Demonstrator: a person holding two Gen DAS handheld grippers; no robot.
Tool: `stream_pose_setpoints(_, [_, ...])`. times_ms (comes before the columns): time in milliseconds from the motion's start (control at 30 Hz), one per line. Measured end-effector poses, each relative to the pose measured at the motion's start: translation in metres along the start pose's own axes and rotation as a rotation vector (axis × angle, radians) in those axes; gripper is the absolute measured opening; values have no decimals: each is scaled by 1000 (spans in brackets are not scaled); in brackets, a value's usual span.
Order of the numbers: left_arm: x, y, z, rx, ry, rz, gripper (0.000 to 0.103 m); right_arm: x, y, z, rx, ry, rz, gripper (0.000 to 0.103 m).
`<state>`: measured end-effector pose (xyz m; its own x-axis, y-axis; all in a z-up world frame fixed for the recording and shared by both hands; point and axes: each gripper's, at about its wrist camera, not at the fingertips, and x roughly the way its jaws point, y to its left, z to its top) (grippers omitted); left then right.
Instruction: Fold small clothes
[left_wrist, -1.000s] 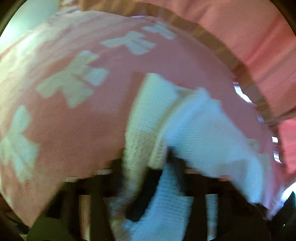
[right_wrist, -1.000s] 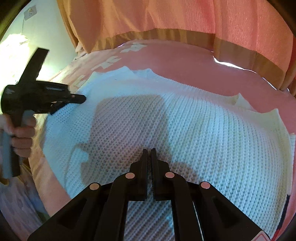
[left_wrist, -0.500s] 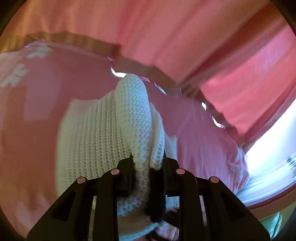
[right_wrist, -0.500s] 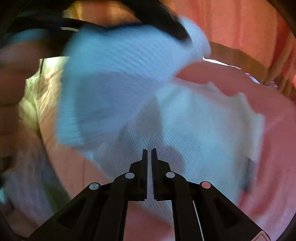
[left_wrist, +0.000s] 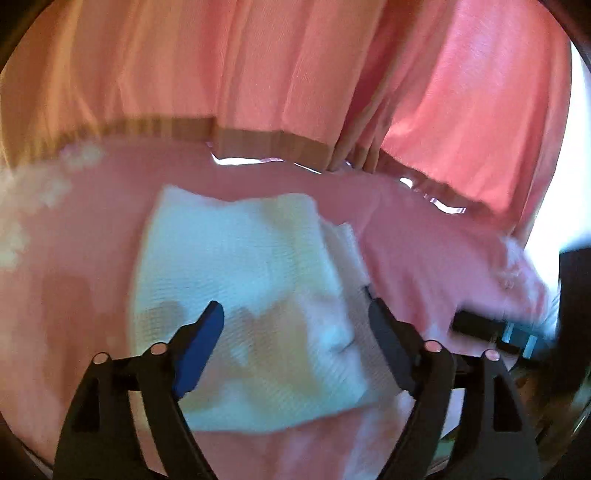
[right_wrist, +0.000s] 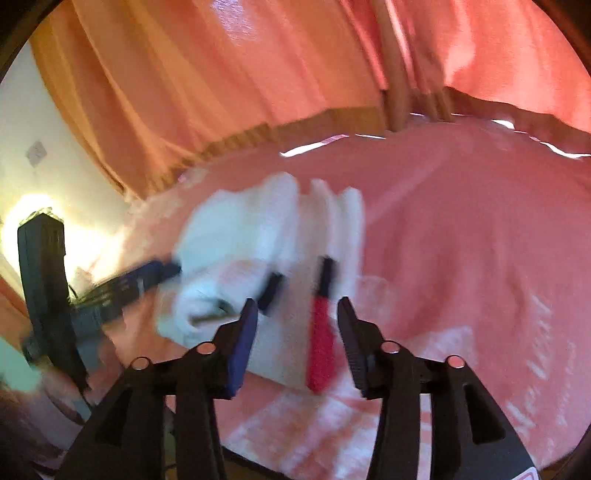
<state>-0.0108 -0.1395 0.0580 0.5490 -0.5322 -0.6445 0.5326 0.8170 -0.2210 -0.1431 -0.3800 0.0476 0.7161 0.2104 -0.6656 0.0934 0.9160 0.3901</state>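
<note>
Left claw (left_wrist: 295, 314): jaws wide apart, gripping nothing, poised over white knit garment (left_wrist: 251, 295). Right claw (right_wrist: 295, 306): jaws apart, also holding nothing. Garment lies folded on pink bedspread (left_wrist: 74, 266), layered edges showing, red stripe (right_wrist: 321, 343) visible; pictures blurred.

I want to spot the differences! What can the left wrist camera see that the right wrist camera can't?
Only the left wrist view shows the white knitted garment as a flat folded rectangle, framed by the open left gripper, with a bright window strip at the right edge. Only the right wrist view shows the garment's red stripe and dark stripe, a cream wall, and the left gripper from outside, beside the garment. Both show the garment lying on the pink bedspread, the orange-pink curtains, and open, empty jaws; the right gripper is open too.
</note>
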Motion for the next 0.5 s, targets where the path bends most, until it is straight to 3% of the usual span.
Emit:
stream_pose_setpoints(167, [11, 1, -37, 91, 22, 26, 79, 38, 19, 17, 20, 44, 76, 57])
stream_pose_setpoints(333, [29, -10, -59, 134, 4, 37, 77, 88, 15, 25, 158, 152, 103, 57])
stream_pose_setpoints(433, [39, -12, -66, 133, 21, 24, 63, 113, 20, 29, 162, 196, 73, 57])
stream_pose_setpoints(467, [42, -12, -67, 132, 29, 18, 54, 122, 22, 29, 150, 211, 60, 56])
stream_pose_setpoints(500, [45, -12, -69, 131, 38, 7, 44, 129, 25, 28, 142, 225, 55, 44])
